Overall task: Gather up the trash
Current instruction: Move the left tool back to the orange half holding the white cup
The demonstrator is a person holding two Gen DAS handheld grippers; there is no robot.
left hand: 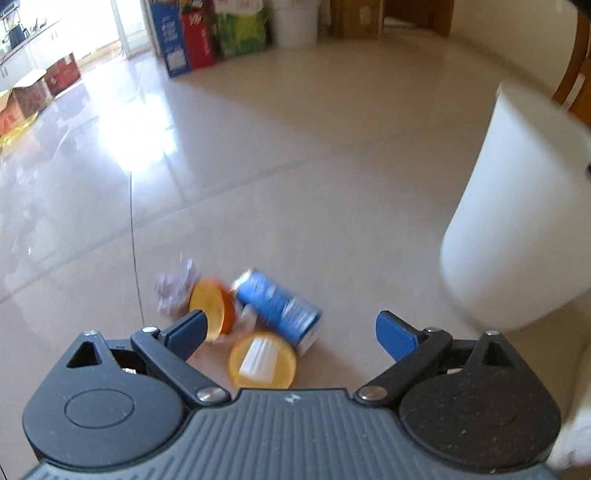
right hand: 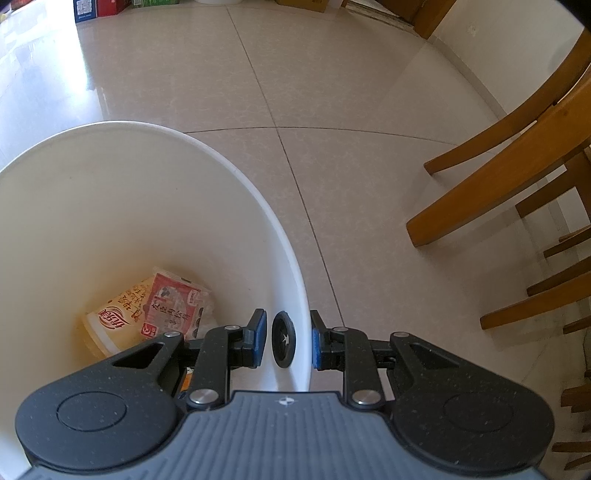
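Observation:
On the tiled floor in the left wrist view lies a small heap of trash: a crumpled paper [left hand: 173, 290], an orange cup on its side [left hand: 214, 308], a blue carton [left hand: 277, 306] and an orange lid with a white piece [left hand: 263, 363]. My left gripper [left hand: 291, 319] hovers open just above and in front of the heap. The white bucket [left hand: 517, 221] shows blurred at the right. My right gripper [right hand: 287, 317] is shut on the bucket's wall [right hand: 236, 221], one finger inside and one outside. A yellow printed cup [right hand: 110, 321] and a red wrapper [right hand: 173, 302] lie inside.
Wooden chair legs [right hand: 498, 192] stand to the right of the bucket. Far back along the wall are coloured cartons [left hand: 192, 40], a second white bucket [left hand: 295, 22] and a cardboard box [left hand: 356, 18]. Red boxes [left hand: 62, 72] sit at the far left.

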